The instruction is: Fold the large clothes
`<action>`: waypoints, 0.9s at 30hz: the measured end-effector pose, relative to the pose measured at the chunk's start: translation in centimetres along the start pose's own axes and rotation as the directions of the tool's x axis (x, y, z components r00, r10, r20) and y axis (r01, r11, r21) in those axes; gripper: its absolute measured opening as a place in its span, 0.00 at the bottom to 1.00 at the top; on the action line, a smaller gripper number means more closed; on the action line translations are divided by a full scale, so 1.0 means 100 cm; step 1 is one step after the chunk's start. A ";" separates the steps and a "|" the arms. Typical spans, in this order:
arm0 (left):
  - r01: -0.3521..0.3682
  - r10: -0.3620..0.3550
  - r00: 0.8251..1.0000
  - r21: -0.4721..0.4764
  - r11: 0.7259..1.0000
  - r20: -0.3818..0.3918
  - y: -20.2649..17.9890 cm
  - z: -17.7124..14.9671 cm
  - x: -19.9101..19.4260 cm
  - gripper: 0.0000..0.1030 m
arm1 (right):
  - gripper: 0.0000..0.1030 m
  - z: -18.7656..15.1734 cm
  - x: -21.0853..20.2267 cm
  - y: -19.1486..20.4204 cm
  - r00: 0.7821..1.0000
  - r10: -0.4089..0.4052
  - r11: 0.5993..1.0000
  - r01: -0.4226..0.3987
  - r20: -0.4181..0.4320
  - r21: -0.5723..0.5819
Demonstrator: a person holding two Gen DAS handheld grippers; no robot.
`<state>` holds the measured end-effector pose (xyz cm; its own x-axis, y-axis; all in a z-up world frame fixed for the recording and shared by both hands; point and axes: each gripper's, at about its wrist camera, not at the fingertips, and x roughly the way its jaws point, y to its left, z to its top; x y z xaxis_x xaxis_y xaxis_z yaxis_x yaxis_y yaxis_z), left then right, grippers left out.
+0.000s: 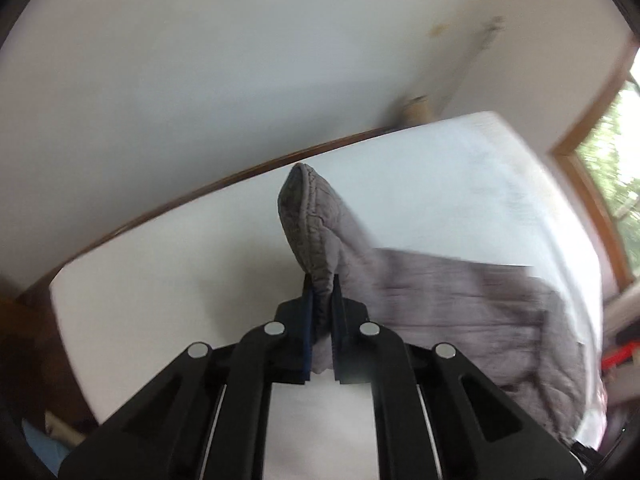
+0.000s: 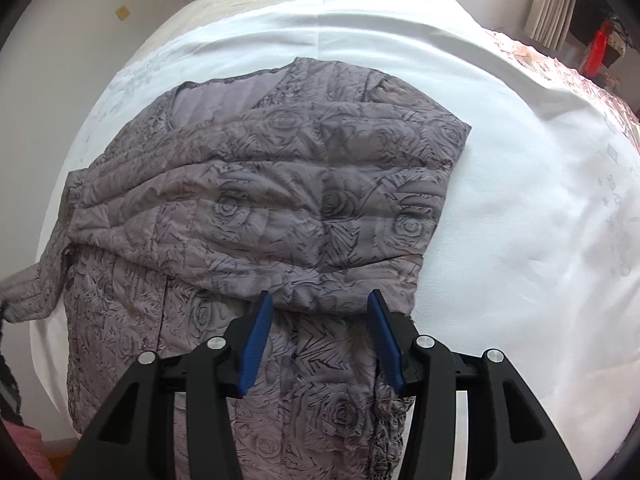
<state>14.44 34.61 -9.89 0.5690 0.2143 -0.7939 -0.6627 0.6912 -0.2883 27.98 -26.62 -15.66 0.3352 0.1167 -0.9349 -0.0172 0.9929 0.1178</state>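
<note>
Left gripper point(image 1: 320, 284) clenches a cuff of the grey quilted jacket point(image 2: 256, 208), cuff tip pointing up and away. Right gripper point(image 2: 316, 308) hangs released above the jacket's near end; jacket lies flat on the white bed point(image 2: 520, 200), long axis running away from that claw.

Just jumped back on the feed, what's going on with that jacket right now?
A person with a gripper in each hand is folding a grey quilted rose-print jacket on a white bed sheet. The left gripper is clamped on a stitched edge of the jacket, holding it up off the bed. The right gripper hangs over the jacket's lower part with its jaws apart, gripping nothing. One sleeve already lies folded across the body.
</note>
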 end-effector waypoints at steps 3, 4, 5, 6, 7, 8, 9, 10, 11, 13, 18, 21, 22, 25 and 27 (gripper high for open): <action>0.094 -0.098 0.995 0.101 0.990 0.030 -0.056 -0.002 -0.024 0.05 | 0.48 -0.001 0.000 -0.002 1.000 0.011 1.000 -0.011 0.001 0.007; 0.129 -0.134 0.990 0.138 0.982 0.033 -0.077 -0.005 -0.031 0.05 | 0.48 -0.002 0.000 -0.002 1.000 0.014 1.000 -0.014 0.002 0.007; 0.155 -0.162 0.986 0.161 0.975 0.032 -0.089 -0.012 -0.039 0.05 | 0.48 -0.003 0.000 -0.003 1.000 0.017 1.000 -0.017 0.002 0.006; 0.187 -0.196 0.980 0.186 0.964 0.028 -0.104 -0.019 -0.047 0.05 | 0.48 -0.003 -0.001 -0.002 1.000 0.019 1.000 -0.019 0.002 0.005; 0.219 -0.228 0.973 0.209 0.953 0.022 -0.113 -0.028 -0.058 0.05 | 0.48 -0.004 -0.002 -0.003 1.000 0.022 1.000 -0.022 0.003 0.005; 0.260 -0.269 0.963 0.238 0.936 0.006 -0.134 -0.034 -0.062 0.05 | 0.48 -0.004 -0.002 -0.004 1.000 0.025 1.000 -0.025 0.005 0.006; 0.287 -0.295 0.956 0.261 0.922 -0.010 -0.153 -0.038 -0.061 0.05 | 0.48 -0.005 -0.003 -0.005 1.000 0.027 1.000 -0.027 0.007 0.009; 0.314 -0.320 0.947 0.282 0.906 -0.026 -0.170 -0.044 -0.061 0.04 | 0.48 -0.005 -0.003 -0.006 1.000 0.029 1.000 -0.029 0.009 0.012; 0.344 -0.348 0.936 0.309 0.886 -0.046 -0.191 -0.051 -0.061 0.04 | 0.48 -0.006 -0.004 -0.007 0.999 0.031 0.999 -0.031 0.010 0.015; 0.387 -0.385 0.919 0.357 0.850 -0.081 -0.228 -0.066 -0.055 0.04 | 0.48 -0.006 -0.004 -0.009 0.999 0.035 0.999 -0.035 0.011 0.017; 0.494 -0.463 0.867 0.436 0.752 -0.185 -0.309 -0.115 -0.046 0.04 | 0.48 -0.008 -0.001 -0.012 0.999 0.043 0.999 -0.043 0.006 0.021; 0.535 -0.467 0.844 0.446 0.717 -0.262 -0.342 -0.141 -0.025 0.04 | 0.48 -0.006 0.002 -0.014 0.999 0.049 0.998 -0.050 0.006 0.027; 0.534 -0.456 0.846 0.458 0.711 -0.278 -0.357 -0.149 -0.012 0.04 | 0.48 -0.006 0.003 -0.015 0.999 0.051 0.998 -0.051 0.005 0.029; 0.551 -0.421 0.832 0.464 0.693 -0.360 -0.378 -0.178 0.017 0.04 | 0.48 -0.004 0.008 -0.017 0.999 0.055 0.998 -0.055 0.002 0.032; 0.547 -0.397 0.834 0.471 0.692 -0.384 -0.380 -0.179 0.039 0.04 | 0.48 -0.003 0.011 -0.018 0.998 0.058 0.998 -0.058 0.000 0.035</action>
<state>33.11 -3.17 -11.57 0.5504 -0.3609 -0.7529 0.0819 0.9207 -0.3815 28.08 -28.28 -16.97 0.3337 0.1741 -0.9265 -0.0040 0.9830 0.1833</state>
